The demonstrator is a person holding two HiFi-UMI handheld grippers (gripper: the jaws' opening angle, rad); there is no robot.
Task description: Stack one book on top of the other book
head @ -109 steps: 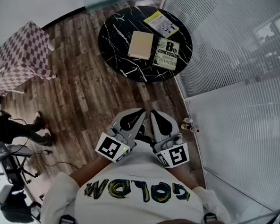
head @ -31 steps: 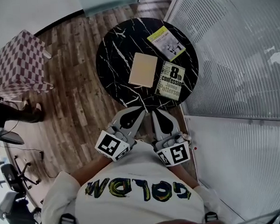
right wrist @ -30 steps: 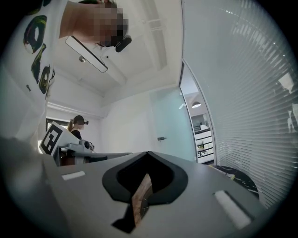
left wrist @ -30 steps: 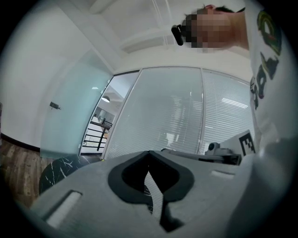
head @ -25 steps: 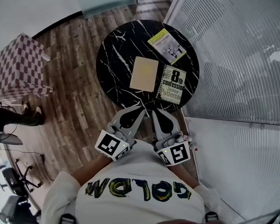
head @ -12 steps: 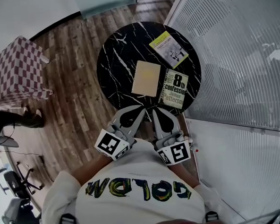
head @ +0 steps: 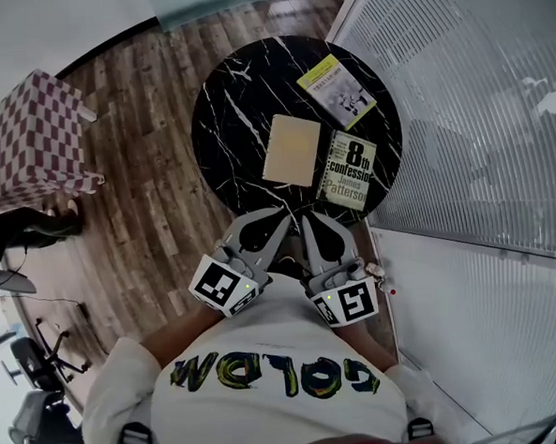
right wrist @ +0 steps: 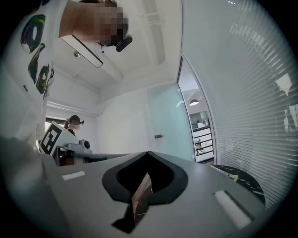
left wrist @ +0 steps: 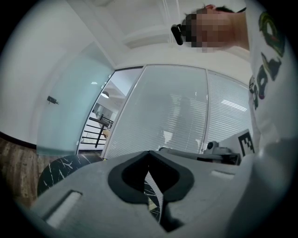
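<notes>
Marble table (head: 225, 126), three books (head: 292, 150) lying flat (none stacked), left gripper (head: 278, 216), right gripper (head: 308, 221), both closed, empty.

My head cam sits high and looks almost straight down past my white printed T-shirt (head: 268, 358) onto the wood-plank floor (head: 155, 205) and the round black marble-look table (head: 238, 106), so it's the wide, far-off view. Each gripper cam rides low, right behind its own grey jaws, facing level and outward. The left gripper (left wrist: 149, 153) one catches the table's edge at lower left, the right gripper (right wrist: 148, 153) one at lower right. All three share that table and the white-slatted glass wall (head: 458, 93).
</notes>
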